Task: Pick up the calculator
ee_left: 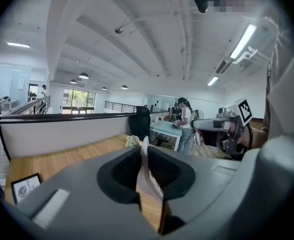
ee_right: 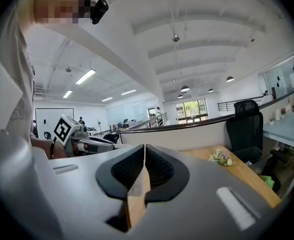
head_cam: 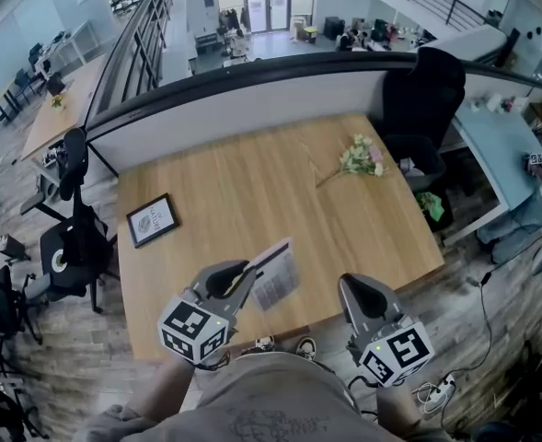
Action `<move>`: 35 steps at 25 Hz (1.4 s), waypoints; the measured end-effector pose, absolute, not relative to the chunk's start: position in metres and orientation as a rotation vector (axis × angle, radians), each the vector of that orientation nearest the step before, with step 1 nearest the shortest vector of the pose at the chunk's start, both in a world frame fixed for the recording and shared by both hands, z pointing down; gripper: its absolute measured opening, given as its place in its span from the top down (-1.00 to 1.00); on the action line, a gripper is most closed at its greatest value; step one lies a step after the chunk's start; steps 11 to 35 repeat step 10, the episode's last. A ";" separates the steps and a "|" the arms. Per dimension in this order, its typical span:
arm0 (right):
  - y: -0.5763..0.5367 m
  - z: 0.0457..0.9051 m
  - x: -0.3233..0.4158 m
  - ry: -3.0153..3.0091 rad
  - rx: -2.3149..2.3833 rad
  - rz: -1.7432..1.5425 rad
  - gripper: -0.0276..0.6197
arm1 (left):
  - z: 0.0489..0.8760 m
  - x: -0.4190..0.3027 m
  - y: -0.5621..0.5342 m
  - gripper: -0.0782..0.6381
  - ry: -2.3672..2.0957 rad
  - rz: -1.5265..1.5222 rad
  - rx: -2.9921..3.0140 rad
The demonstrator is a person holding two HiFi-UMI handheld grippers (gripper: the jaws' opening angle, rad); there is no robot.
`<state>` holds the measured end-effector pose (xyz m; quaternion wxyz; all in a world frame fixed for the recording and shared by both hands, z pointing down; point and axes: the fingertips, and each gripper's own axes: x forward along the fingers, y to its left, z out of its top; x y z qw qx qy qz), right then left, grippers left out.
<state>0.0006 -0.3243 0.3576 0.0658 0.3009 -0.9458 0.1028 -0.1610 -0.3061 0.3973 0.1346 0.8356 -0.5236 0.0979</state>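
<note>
In the head view the calculator (head_cam: pixel 276 280), a flat grey slab with rows of keys, hangs tilted above the near edge of the wooden table (head_cam: pixel 252 182). My left gripper (head_cam: pixel 248 267) is shut on its near end. In the left gripper view the calculator (ee_left: pixel 147 179) shows edge-on, pinched between the dark pads of that gripper (ee_left: pixel 145 149). My right gripper (head_cam: pixel 349 285) hovers to its right over the table's front edge, shut, with nothing in it. The right gripper view shows that gripper's (ee_right: pixel 145 149) pads pressed together on nothing.
A black-framed picture (head_cam: pixel 152 219) lies at the table's left. A small bunch of flowers (head_cam: pixel 361 157) lies at the far right. A black office chair (head_cam: pixel 424 90) stands past the right corner, and another chair (head_cam: pixel 73 238) stands left of the table. A low partition wall runs behind.
</note>
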 end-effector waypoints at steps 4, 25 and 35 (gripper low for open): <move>-0.325 0.363 0.001 -2.852 0.896 0.337 0.86 | 0.399 -0.161 -0.307 0.65 -1.526 0.277 2.399; -0.325 0.371 -0.003 -2.834 0.890 0.347 0.86 | 0.401 -0.163 -0.308 0.65 -1.517 0.266 2.396; -0.325 0.371 -0.003 -2.834 0.890 0.347 0.86 | 0.401 -0.163 -0.308 0.65 -1.517 0.266 2.396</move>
